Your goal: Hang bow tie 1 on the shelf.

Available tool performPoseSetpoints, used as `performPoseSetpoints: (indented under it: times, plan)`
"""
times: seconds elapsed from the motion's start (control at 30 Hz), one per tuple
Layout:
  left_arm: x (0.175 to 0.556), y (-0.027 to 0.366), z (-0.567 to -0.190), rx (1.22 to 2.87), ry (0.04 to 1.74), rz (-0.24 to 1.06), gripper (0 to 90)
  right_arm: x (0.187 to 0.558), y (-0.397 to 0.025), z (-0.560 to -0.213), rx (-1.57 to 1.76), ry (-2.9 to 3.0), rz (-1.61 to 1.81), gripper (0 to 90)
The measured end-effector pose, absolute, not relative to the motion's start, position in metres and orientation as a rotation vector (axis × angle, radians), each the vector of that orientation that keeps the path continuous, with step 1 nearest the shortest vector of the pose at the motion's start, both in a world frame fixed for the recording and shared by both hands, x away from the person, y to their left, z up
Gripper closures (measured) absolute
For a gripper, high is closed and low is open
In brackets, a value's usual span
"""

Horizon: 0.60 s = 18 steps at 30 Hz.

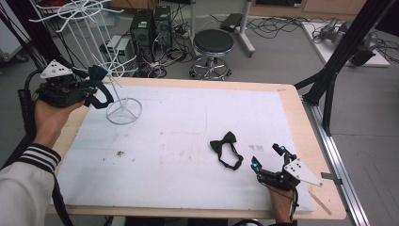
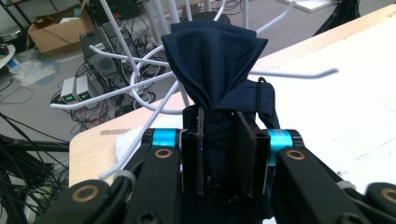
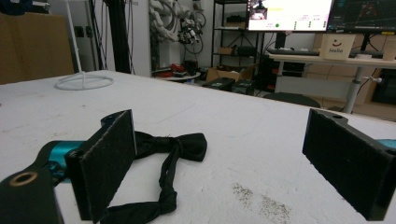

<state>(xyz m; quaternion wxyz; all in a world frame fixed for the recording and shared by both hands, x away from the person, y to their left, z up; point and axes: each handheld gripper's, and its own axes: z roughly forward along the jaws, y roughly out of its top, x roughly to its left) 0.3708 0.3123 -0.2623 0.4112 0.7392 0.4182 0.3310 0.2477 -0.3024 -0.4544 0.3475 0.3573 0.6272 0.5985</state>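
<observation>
My left gripper [image 1: 94,85] is held above the table's far left corner, shut on a dark navy bow tie [image 2: 214,65] whose knot sits between the jaws. Its strap loop [image 1: 101,99] hangs down beside the white wire rack [image 1: 94,28], whose arms [image 2: 299,74] cross just behind the tie. A black bow tie [image 1: 225,147] lies flat on the white mat at the right, its strap trailing toward me. My right gripper [image 1: 268,157] rests low on the mat just right of it, open, with the black tie [image 3: 173,147] beside its left jaw.
The rack's round base [image 1: 124,111] stands on the white mat [image 1: 179,113] at the far left. The wooden table edge [image 1: 310,141] runs along the right. A stool [image 1: 213,44] and computer towers [image 1: 150,26] sit on the floor beyond the table.
</observation>
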Motion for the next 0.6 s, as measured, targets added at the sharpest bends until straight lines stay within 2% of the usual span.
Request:
performPoseSetpoints:
  times: [0.1,0.2,0.33,0.43,0.5,0.53,0.57,0.6]
  plan:
    - [0.3726,0.3123,-0.2609,1.862,1.075,0.832,43.2,0.2477,-0.3023,-0.4545,0.927,1.626,1.553,9.0]
    - [0.3714,0.3124,-0.2597,1.856,1.054,0.855,32.8,0.2476,-0.3021,-0.4544,0.927,1.625,1.552,9.0]
    - [0.3716,0.3121,-0.2599,1.858,1.077,0.840,21.3,0.2476,-0.3021,-0.4544,0.926,1.626,1.550,9.0]
    - [0.3706,0.3118,-0.2605,1.866,1.074,0.832,17.8,0.2476,-0.3021,-0.4544,0.925,1.626,1.548,9.0]
    - [0.3690,0.3118,-0.2609,1.852,1.071,0.839,11.2,0.2475,-0.3020,-0.4544,0.927,1.626,1.549,9.0]
    - [0.3683,0.3119,-0.2610,1.850,1.073,0.840,11.2,0.2475,-0.3020,-0.4544,0.927,1.626,1.549,9.0]
    - [0.3675,0.3121,-0.2613,1.842,1.071,0.844,6.3,0.2474,-0.3021,-0.4544,0.927,1.628,1.547,9.0]
    - [0.3662,0.3126,-0.2613,1.839,1.067,0.849,6.3,0.2474,-0.3021,-0.4544,0.927,1.628,1.547,9.0]
